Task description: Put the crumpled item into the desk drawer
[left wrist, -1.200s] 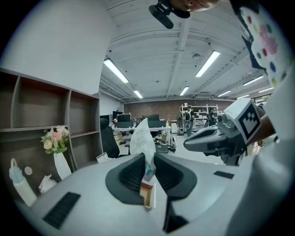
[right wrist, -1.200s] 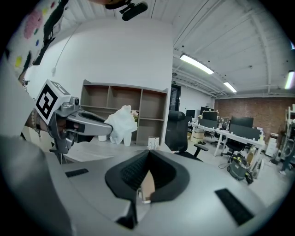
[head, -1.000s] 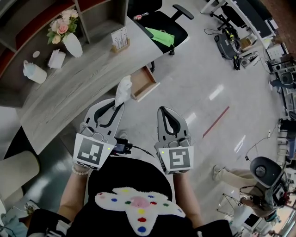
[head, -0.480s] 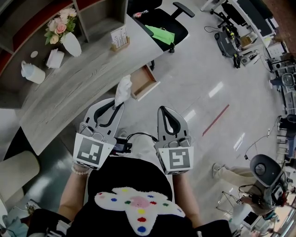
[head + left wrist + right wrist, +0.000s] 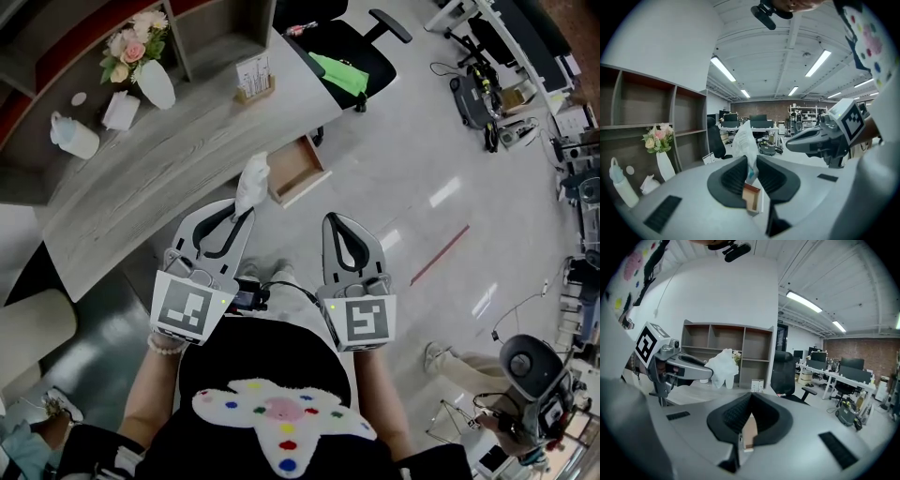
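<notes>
The crumpled item [image 5: 251, 182], a white wad of thin paper or plastic, sticks up from the tip of your left gripper [image 5: 244, 214], whose jaws are clamped on its lower end. In the left gripper view it rises straight out of the narrow gap between the pads [image 5: 733, 176]. It hangs in the air above the floor [image 5: 394, 187], just short of the open drawer [image 5: 296, 169]. The drawer juts from the edge of the grey surface [image 5: 159, 159], and what shows of its wooden bottom looks bare. Your right gripper [image 5: 343, 223] floats beside the left with its jaws together on nothing.

The step in hand, as I judge it, is the carry to the drawer. Only 1 end of the crumpled item is pinched, so hold the squeeze steady and move smoothly; a jerk could pull it loose. Bring the tip over the middle of the drawer, clear of its front wall. Lower the item inside the 4 walls and only then part the jaws. It looks light and may cling to a pad, so lift away slowly. Leave the right gripper aside unless the drawer needs steadying.
</notes>
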{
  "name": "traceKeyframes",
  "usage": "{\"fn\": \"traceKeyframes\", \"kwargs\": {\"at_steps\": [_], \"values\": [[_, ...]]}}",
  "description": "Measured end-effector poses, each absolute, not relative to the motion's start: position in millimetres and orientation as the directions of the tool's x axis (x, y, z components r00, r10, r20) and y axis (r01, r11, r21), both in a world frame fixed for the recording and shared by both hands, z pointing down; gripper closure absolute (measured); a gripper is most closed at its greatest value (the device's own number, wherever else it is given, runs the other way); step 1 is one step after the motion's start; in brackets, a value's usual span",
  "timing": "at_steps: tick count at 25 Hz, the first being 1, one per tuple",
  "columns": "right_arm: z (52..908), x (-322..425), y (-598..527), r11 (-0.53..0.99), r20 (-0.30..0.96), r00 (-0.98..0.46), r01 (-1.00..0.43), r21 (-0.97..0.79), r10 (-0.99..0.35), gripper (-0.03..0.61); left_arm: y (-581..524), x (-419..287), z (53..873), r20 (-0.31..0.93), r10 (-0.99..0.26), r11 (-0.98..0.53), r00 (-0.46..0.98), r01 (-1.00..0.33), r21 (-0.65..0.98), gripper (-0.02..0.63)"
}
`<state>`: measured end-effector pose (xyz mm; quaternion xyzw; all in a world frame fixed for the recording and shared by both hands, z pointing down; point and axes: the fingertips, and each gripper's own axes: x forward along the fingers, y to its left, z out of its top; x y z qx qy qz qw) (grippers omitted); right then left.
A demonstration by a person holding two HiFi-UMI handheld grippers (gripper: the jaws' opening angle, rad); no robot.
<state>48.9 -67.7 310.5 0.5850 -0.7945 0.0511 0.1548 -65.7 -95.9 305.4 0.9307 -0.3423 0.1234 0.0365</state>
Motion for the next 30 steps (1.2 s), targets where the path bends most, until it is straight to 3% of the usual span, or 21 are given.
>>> {"fn": "traceKeyframes", "kwargs": {"at_steps": [30], "values": [[320, 80, -78, 0.359, 0.307, -0.322, -0.930, 0.073, -0.896, 0.574, -94, -38, 316, 0.305, -0.659, -0.728, 0.687, -0.685, -0.029, 0.548]]}}
